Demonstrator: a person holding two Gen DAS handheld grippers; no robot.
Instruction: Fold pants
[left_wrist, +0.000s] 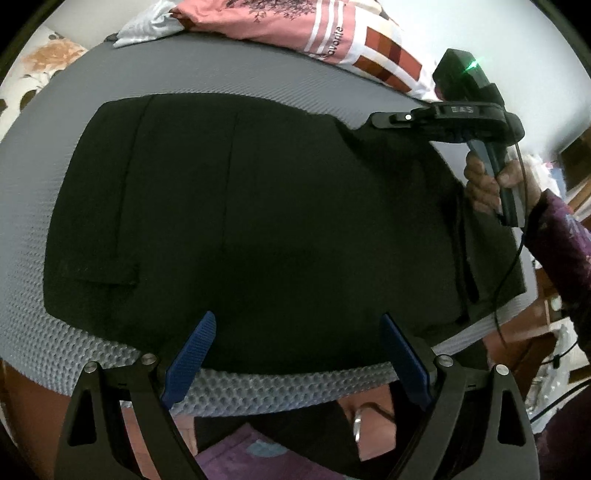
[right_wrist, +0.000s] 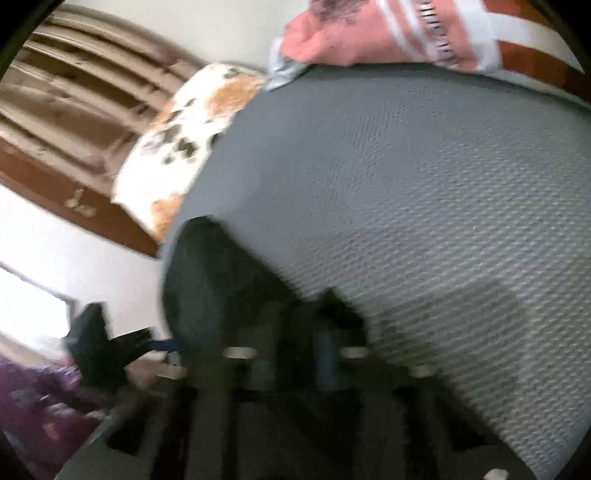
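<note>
The black pants lie flat and folded on a grey textured mattress, filling most of the left wrist view. My left gripper hovers open over their near edge, its blue pads wide apart with nothing pinched. At the far right corner of the pants my right gripper, held by a hand, is shut on the fabric edge, which rises toward its tip. The right wrist view is blurred: the right gripper has its fingers close together at a peak of the black pants.
A pink patterned cloth lies at the mattress's far edge and a floral pillow at its left end, by a wooden headboard. A purple sleeve and a thin cable hang at the right.
</note>
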